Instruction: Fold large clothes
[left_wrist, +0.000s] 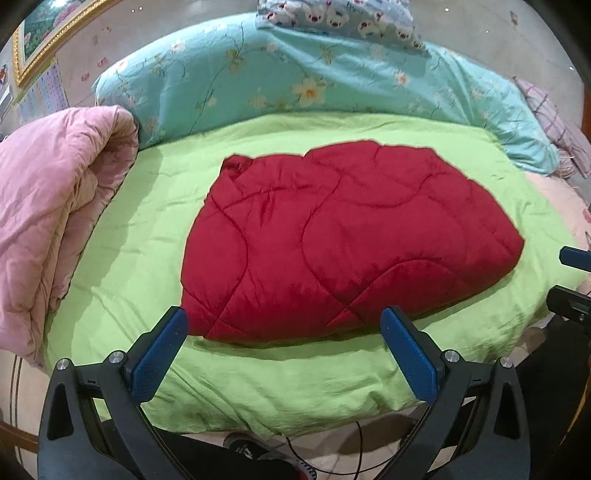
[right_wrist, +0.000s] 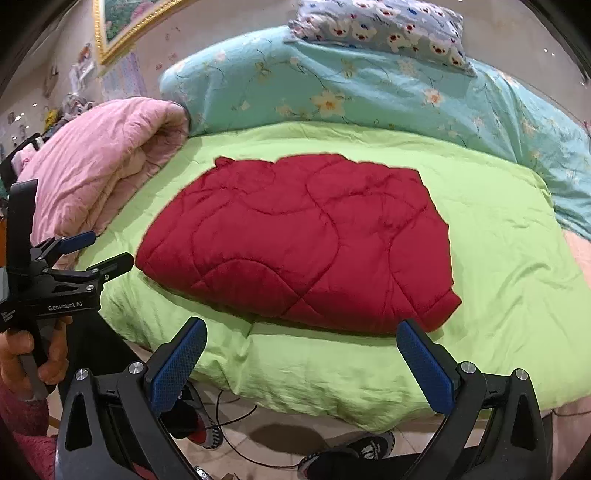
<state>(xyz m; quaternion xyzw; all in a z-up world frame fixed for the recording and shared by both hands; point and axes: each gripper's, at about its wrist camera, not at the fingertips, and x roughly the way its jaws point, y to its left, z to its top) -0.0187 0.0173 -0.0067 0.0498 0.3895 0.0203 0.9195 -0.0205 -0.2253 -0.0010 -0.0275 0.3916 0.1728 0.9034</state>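
Observation:
A red quilted garment (left_wrist: 340, 240) lies folded in a compact bundle on the green bedsheet (left_wrist: 140, 229); it also shows in the right wrist view (right_wrist: 303, 243). My left gripper (left_wrist: 284, 321) is open and empty, held just short of the bundle's near edge. It also shows at the left of the right wrist view (right_wrist: 99, 251). My right gripper (right_wrist: 301, 332) is open and empty, also just short of the near edge. Its tips show at the right edge of the left wrist view (left_wrist: 572, 277).
A folded pink quilt (left_wrist: 51, 206) lies at the bed's left. A teal floral duvet (left_wrist: 314, 74) and a bear-print pillow (left_wrist: 340, 18) lie at the back. Shoes (right_wrist: 354, 450) and a black cable (right_wrist: 236, 417) lie on the floor below the bed's front edge.

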